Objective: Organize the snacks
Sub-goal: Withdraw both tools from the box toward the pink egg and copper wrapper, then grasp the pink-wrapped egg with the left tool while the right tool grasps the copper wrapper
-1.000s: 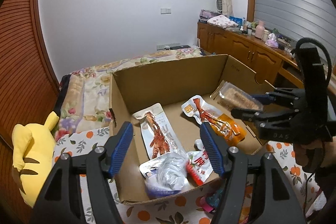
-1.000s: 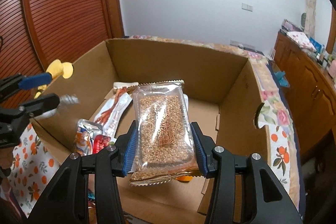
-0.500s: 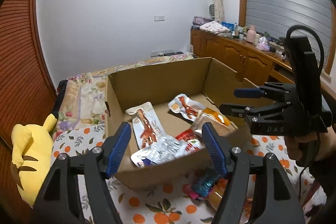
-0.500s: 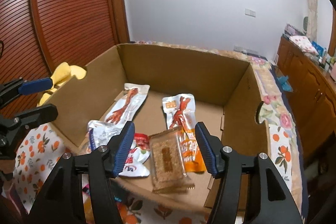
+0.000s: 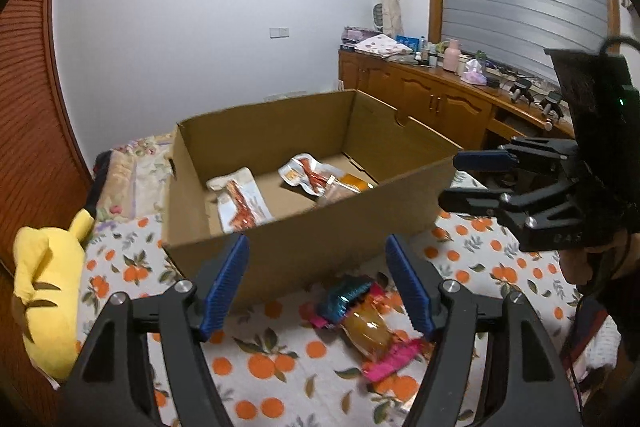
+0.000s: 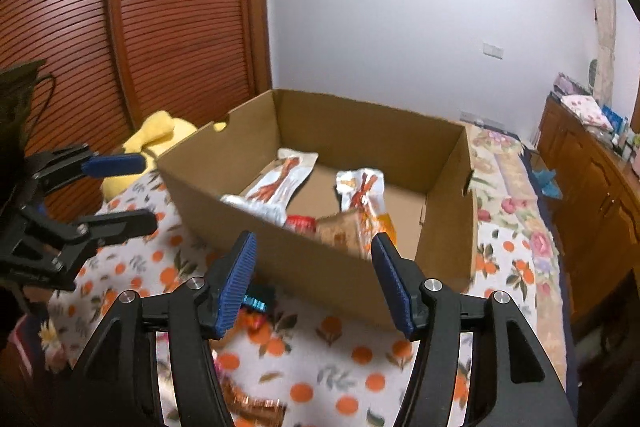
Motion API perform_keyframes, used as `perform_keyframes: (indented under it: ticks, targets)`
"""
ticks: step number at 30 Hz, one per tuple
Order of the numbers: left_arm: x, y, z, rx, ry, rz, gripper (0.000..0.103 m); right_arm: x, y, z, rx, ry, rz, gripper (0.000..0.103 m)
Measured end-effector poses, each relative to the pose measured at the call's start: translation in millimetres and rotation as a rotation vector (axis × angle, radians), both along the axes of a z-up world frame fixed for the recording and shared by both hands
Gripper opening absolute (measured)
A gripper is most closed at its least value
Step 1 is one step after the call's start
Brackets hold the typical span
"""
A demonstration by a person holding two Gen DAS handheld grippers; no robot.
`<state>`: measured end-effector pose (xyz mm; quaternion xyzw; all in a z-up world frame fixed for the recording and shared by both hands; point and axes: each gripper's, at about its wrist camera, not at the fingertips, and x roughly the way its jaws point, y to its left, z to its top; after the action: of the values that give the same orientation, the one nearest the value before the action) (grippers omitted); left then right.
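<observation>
An open cardboard box stands on an orange-print cloth and holds several snack packets: a chicken-foot pack, a second one and a grain bar. Loose snacks lie in front of the box: a teal packet and an orange-and-pink one. My left gripper is open and empty above them. My right gripper is open and empty before the box's near wall; it also shows at the right in the left wrist view.
A yellow plush toy lies left of the box. A wooden cabinet with clutter runs along the right wall. A red slatted door stands behind. More snack wrappers lie at the near edge of the cloth.
My right gripper opened and let the grain bar fall into the box. Both grippers then drew back and down, from over the box to in front of it.
</observation>
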<state>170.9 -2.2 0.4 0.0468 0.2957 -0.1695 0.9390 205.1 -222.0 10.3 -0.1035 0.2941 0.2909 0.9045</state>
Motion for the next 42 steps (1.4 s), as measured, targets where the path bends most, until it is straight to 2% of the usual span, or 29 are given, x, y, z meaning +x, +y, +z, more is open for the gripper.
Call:
perform_keyframes:
  ticks: [6, 12, 24, 34, 42]
  targets:
    - [-6, -7, -16, -0.013, 0.035, -0.009, 0.071, -24, -14, -19, -0.024, 0.018, 0.001, 0.061]
    - [-9, -17, -36, 0.013, 0.066, -0.015, 0.071, -36, -23, -39, -0.017, 0.052, 0.002, 0.061]
    - [-2, -36, -80, 0.021, 0.173, -0.008, 0.071, -47, -4, -89, -0.054, 0.152, 0.063, 0.058]
    - [10, -41, -101, 0.041, 0.241, 0.006, 0.071, -54, 1, -104, -0.085, 0.194, 0.095, 0.056]
    - [9, -37, -108, 0.025, 0.249, -0.004, 0.072, -53, 1, -112, -0.087, 0.219, 0.077, 0.058]
